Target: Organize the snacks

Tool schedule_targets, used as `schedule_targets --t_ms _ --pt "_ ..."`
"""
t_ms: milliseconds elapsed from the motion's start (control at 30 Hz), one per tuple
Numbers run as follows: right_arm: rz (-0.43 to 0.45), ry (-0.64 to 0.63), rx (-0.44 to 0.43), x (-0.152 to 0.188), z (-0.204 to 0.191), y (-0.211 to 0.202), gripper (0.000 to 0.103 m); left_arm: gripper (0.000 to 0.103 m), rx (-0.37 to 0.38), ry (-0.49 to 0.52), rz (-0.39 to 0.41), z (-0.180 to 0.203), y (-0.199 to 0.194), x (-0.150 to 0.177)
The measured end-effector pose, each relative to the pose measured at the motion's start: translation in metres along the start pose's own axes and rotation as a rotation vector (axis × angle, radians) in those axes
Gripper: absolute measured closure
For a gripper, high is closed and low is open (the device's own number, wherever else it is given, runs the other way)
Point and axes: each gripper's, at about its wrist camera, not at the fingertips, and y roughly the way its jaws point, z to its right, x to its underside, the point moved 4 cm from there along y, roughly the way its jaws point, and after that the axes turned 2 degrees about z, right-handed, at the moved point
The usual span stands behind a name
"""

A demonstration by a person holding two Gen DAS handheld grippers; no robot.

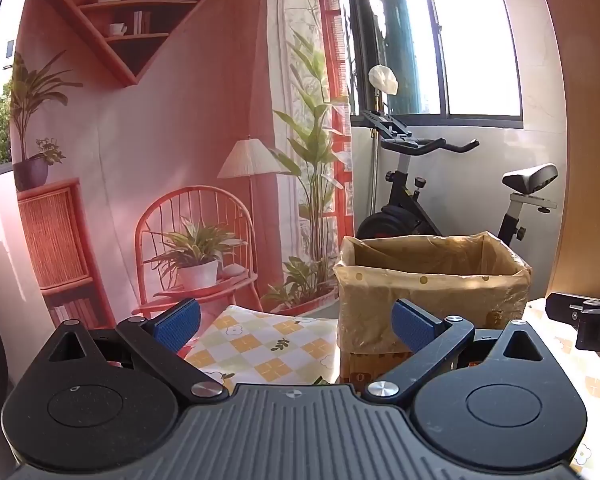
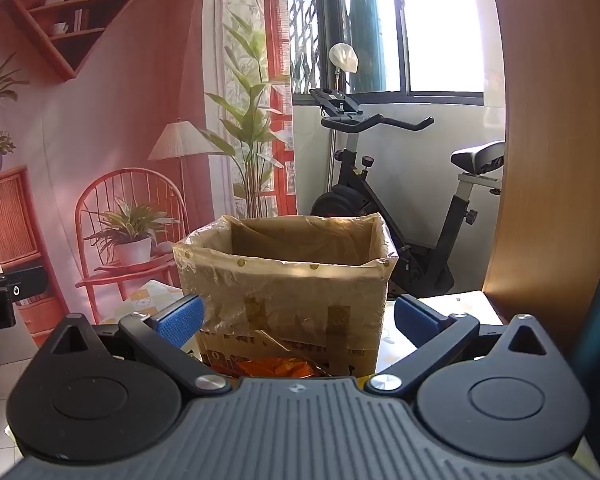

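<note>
A cardboard box lined with a dotted plastic bag stands on the table straight ahead in the right wrist view; in the left wrist view the box sits ahead and to the right. An orange snack packet lies at the box's near foot, mostly hidden by the gripper body. My right gripper is open wide, fingers on either side of the box's lower front, not touching it. My left gripper is open over the checked tablecloth, holding nothing. The right gripper's body shows at the left view's right edge.
A printed pink room backdrop hangs behind the table. An exercise bike stands behind the box by the window. A wooden panel rises at the right. The table's far edge runs just left of the box.
</note>
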Motion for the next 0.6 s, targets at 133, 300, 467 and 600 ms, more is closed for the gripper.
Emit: schedule_targets --t_ms 133,300,467,600 --pt "-0.005 -0.001 -0.001 -0.0004 -0.0007 -0.0008 0.0 0.001 0.013 0.005 0.005 0.0016 0.0027 -0.0019" --pt "-0.001 0.0 -0.004 -0.0014 -0.0013 -0.0021 0.0 0.001 0.01 -0.009 0.008 -0.0042 0.0035 0.0013" --pt "0.003 -0.002 -0.006 -0.0037 -0.0014 -0.0026 0.0 0.001 0.0 -0.017 0.025 -0.0008 -0.0009 -0.0018" --pt "0.007 -0.005 -0.006 -0.003 -0.0016 -0.0032 0.0 0.001 -0.004 -0.018 0.031 -0.0001 -0.0022 -0.0024"
